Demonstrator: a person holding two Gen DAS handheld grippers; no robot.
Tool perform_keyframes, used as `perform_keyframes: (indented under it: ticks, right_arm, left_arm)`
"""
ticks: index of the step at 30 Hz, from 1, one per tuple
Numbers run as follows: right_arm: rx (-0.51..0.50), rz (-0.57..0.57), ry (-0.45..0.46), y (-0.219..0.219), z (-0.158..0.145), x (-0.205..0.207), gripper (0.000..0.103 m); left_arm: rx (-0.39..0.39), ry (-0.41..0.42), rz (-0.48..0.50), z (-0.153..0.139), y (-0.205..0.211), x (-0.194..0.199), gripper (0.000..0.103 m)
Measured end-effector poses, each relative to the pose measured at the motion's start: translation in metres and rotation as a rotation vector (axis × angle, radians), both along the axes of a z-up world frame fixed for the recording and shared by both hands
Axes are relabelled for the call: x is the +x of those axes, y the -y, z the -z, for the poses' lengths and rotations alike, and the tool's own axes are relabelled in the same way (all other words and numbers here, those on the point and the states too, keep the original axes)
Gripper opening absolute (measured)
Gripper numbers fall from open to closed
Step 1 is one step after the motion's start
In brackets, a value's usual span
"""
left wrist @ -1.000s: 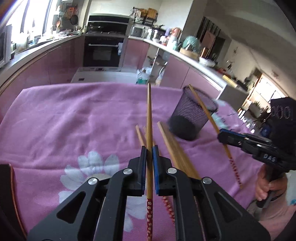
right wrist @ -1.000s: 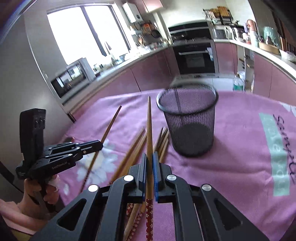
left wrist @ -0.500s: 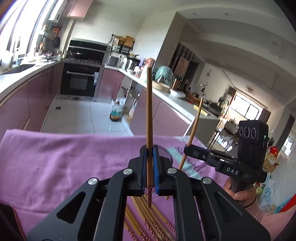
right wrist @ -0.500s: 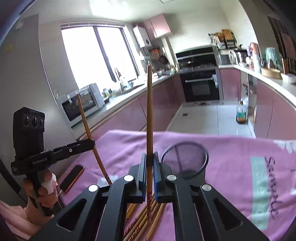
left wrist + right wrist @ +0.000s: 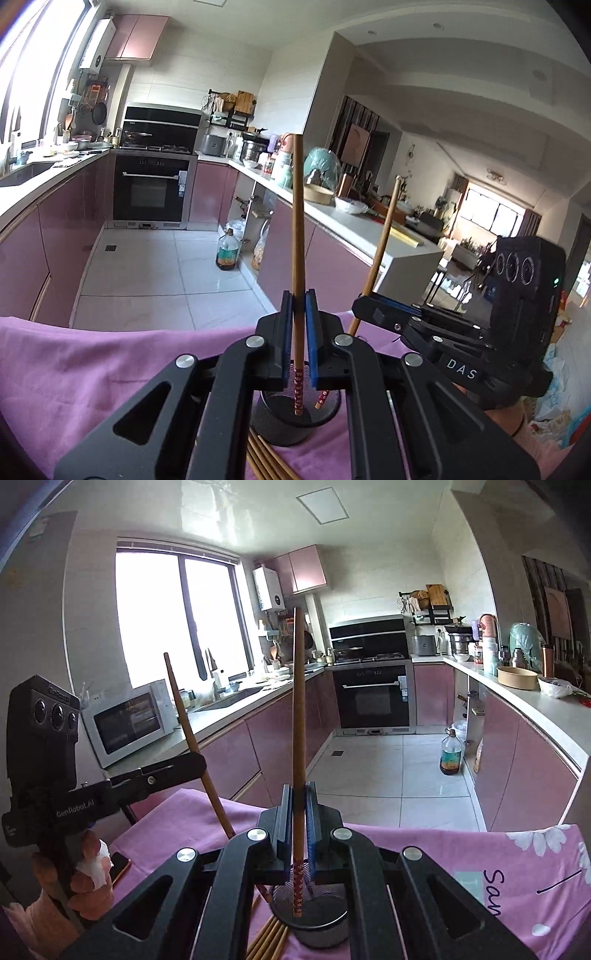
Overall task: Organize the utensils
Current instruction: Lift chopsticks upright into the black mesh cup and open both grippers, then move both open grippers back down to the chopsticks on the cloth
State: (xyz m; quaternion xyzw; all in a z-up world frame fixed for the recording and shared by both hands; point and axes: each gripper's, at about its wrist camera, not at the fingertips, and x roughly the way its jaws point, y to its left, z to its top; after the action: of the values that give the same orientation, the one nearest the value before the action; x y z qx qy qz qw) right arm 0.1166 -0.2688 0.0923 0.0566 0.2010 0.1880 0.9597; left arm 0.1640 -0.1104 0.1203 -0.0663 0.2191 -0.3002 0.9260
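Observation:
My left gripper [image 5: 297, 301] is shut on a wooden chopstick [image 5: 297, 221] held nearly upright. Its red patterned lower end hangs over the mouth of the black mesh cup [image 5: 273, 424]. My right gripper [image 5: 297, 797] is shut on a second chopstick [image 5: 298, 720], also upright, with its patterned end over the same cup [image 5: 321, 926]. In each wrist view the other gripper [image 5: 369, 306] [image 5: 199, 762] comes in from the side, its chopstick leaning toward the cup. Whether either end is below the rim I cannot tell.
Several loose chopsticks [image 5: 266, 458] [image 5: 269, 938] lie on the pink flowered cloth [image 5: 443, 849] just in front of the cup. A phone [image 5: 120, 866] lies by the left hand. Kitchen counters, an oven and a tiled floor are behind the table.
Both grippers have risen and tipped their chopsticks from lying along the cloth to nearly upright. They have drawn together above the mesh cup, which now sits right under the jaws.

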Motion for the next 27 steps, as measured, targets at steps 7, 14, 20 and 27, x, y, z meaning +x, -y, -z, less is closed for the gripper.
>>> perform_keyframes:
  ticks: [7, 14, 20, 27]
  right_arm:
    - [-0.032, -0.001, -0.108, -0.002, 0.036, 0.029, 0.005]
    - [-0.064, -0.015, -0.232, -0.012, 0.064, 0.047, 0.005]
    - [-0.091, -0.003, -0.286, -0.018, 0.074, 0.057, 0.007]
    - [-0.055, 0.024, -0.293, -0.012, 0.077, 0.058, 0.01]
  left_arm:
    - [0.098, -0.097, 0.019, 0.049, 0.031, 0.028, 0.007]
    - [0.143, -0.159, 0.025, 0.084, 0.038, 0.051, 0.007]
    - [0.166, -0.175, 0.013, 0.09, 0.044, 0.062, 0.008]
    - [0.166, -0.147, -0.036, 0.093, 0.039, 0.053, 0.019]
